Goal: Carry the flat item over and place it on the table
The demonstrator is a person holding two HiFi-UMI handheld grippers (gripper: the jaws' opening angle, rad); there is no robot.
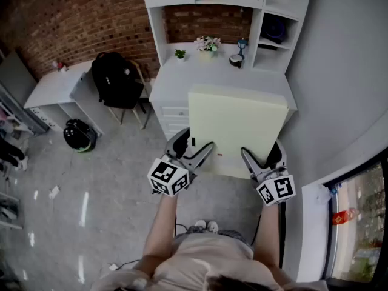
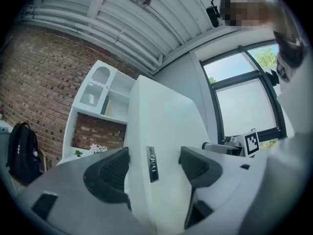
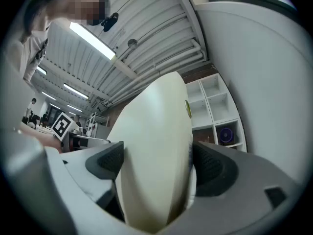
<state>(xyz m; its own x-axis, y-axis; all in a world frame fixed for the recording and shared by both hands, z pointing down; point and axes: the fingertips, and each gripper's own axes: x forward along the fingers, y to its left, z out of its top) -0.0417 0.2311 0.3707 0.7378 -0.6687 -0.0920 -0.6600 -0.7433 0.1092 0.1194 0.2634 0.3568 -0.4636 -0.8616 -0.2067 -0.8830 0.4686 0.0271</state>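
A pale yellow flat box [image 1: 236, 129] is held by its near edge in front of me, over the front of the white desk [image 1: 176, 77]. My left gripper [image 1: 194, 153] grips the near left part and my right gripper [image 1: 260, 159] the near right. In the left gripper view the box [image 2: 161, 126], with a small label on its edge, fills the wide gap of the left gripper [image 2: 154, 163]. The right gripper [image 3: 156, 163] likewise clamps the box's cream body [image 3: 154, 131]. I cannot tell whether the box touches the desk.
The desk carries a flower pot [image 1: 207, 43], a small plant [image 1: 179, 54] and a dark cup [image 1: 236, 60], under white shelves [image 1: 273, 17]. A black backpack [image 1: 115, 80] sits on a chair to the left, and a helmet [image 1: 80, 135] lies on the floor. A grey wall [image 1: 339, 71] stands on the right.
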